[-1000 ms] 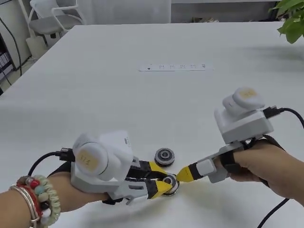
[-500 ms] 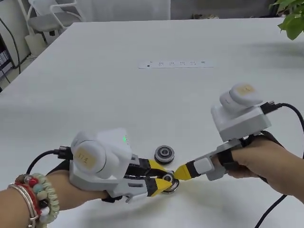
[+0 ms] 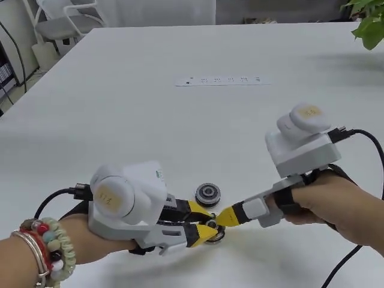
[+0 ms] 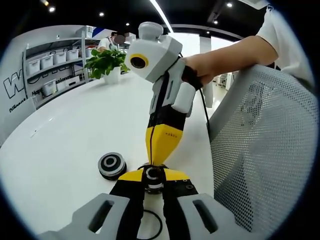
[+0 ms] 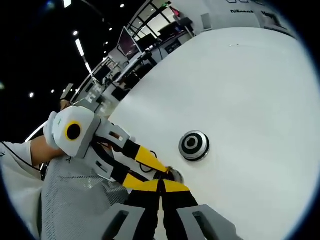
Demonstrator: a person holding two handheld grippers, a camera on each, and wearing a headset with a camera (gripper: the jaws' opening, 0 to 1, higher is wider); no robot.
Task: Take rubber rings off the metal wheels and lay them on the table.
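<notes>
At the near table [image 3: 180,132] edge, my left gripper [image 3: 207,228] pinches a metal wheel [image 4: 154,179]; my right gripper [image 3: 223,218], jaws pressed together, touches it. A second wheel [image 3: 207,194] lies just beyond.

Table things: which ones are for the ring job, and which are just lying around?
For the job:
held wheel
loose wheel
ring, already off
left gripper
right gripper

Just lying about:
power strip
plant
chair
</notes>
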